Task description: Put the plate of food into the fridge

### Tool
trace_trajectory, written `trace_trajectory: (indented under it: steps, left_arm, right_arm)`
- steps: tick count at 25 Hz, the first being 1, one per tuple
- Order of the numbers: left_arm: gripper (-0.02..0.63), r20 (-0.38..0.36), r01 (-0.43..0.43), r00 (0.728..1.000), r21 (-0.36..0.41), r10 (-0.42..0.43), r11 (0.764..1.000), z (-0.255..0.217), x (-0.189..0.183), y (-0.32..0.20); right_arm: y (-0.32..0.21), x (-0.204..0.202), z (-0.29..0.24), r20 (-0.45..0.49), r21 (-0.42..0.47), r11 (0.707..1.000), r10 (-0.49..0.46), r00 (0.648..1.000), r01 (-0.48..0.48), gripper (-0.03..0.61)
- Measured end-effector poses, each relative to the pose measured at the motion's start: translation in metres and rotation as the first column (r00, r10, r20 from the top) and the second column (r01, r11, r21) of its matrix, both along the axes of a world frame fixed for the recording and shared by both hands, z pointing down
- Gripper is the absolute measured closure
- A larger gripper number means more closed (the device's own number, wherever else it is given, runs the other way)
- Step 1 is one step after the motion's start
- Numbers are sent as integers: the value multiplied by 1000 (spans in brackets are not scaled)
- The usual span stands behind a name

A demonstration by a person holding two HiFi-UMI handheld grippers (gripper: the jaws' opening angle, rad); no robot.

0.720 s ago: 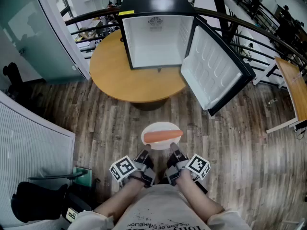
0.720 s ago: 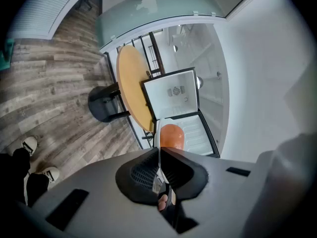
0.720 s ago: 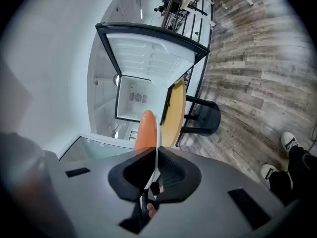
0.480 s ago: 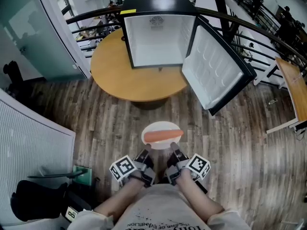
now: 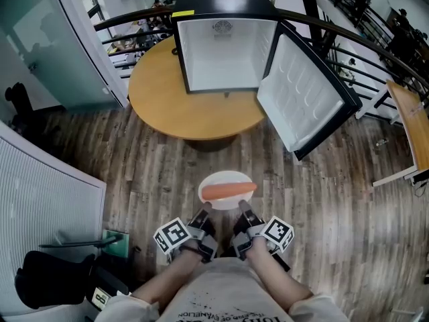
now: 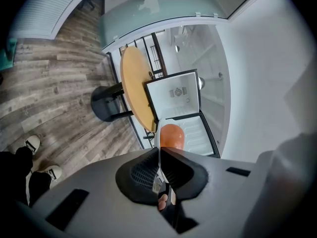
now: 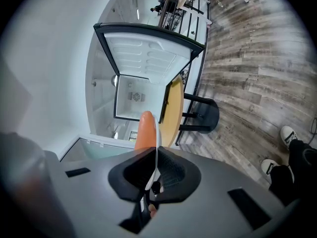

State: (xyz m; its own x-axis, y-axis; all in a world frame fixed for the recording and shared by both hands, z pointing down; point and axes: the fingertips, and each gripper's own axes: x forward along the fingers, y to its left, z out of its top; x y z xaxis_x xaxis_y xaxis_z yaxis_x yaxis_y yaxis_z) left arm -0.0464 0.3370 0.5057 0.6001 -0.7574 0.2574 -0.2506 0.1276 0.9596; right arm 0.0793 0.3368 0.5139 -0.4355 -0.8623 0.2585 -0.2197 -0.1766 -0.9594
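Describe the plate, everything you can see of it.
The plate is white, oval-looking and shallow, held about level above the wood floor, short of the open fridge. One long orange piece of food lies across it. The left gripper and right gripper each clamp its near rim, jaws shut on it.

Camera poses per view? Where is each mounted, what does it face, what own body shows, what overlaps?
Head view: on the person's head, facing steeply down; shows forearms, left gripper, right gripper, plate of food, open fridge on round table.
Left gripper view: rides that gripper, looks along fingers shut on the plate rim toward the fridge; shoes show.
Right gripper view: same from the other side; shoes show.
Shared: all three see plate, food, fridge.
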Motion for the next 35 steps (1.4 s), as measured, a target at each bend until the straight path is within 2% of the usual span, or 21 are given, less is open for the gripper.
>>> trace_trajectory:
  steps: [10,25,35]
  left_arm:
    - [581,-12,-21,1000,-4,21,1000,2,-13,-6]
    - [581,-25,-69,997,9,70,998,1,-66,-24]
    - [581,-38,-85,996,12,86,996,3,-65,-42]
  right_arm:
    - [-4,-14,0,-15,1,1000,13,1000,-13,546]
    - [-16,-66,0,-32,24,998,56,998,-55,546]
    - [-31,-66,-1,-41,25,998,63,997,-62,546]
